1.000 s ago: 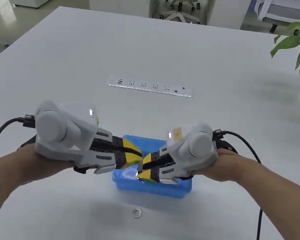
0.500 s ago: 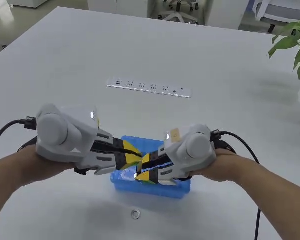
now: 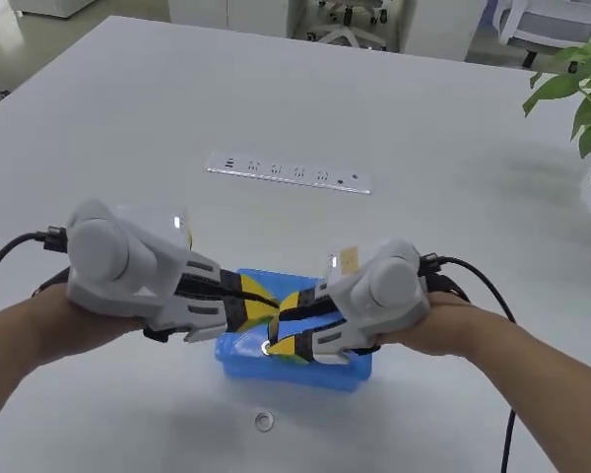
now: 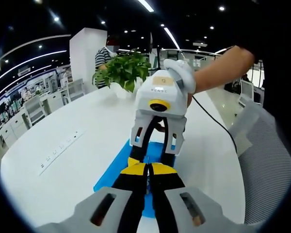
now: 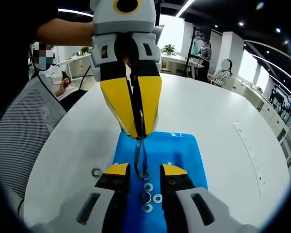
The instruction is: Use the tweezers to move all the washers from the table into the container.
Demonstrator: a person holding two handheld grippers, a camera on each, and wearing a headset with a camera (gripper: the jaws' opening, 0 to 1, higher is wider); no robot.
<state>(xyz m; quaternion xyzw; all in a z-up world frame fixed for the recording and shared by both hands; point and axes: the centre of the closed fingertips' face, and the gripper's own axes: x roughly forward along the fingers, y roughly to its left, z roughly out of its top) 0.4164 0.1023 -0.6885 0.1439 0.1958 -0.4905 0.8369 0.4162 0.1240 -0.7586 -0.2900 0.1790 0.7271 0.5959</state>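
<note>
Left hand-held gripper (image 5: 138, 132) is clenched on the tweezers (image 5: 137, 154). Its yellow jaws are pressed together, and the thin metal legs stick out past them, down toward the blue container (image 5: 177, 145). Right hand-held gripper (image 5: 145, 169) is released: jaws apart, nothing clamped, and the tweezer tips hang in the gap between them. There's a small ring shape at the tips, but I can't tell if it's a washer being pinched. The two hand-held grippers face each other nose to nose over the container, left one from the left and right one from the right, tips nearly meeting. Several washers (image 5: 157, 198) are already in the container, bunched at one end and lying flat on its floor just beyond the tweezer tips. One loose washer (image 3: 264, 422) is on the bench (image 3: 128, 108), just outside the container's near wall and not touching it. In the right gripper view it sits beside the container's edge next to the right jaw. The container is on the near-centre of the bench. A white power strip (image 3: 288, 172) lies well beyond it on the far side, and plant (image 3: 571, 94) leaves show at the far right edge.
</note>
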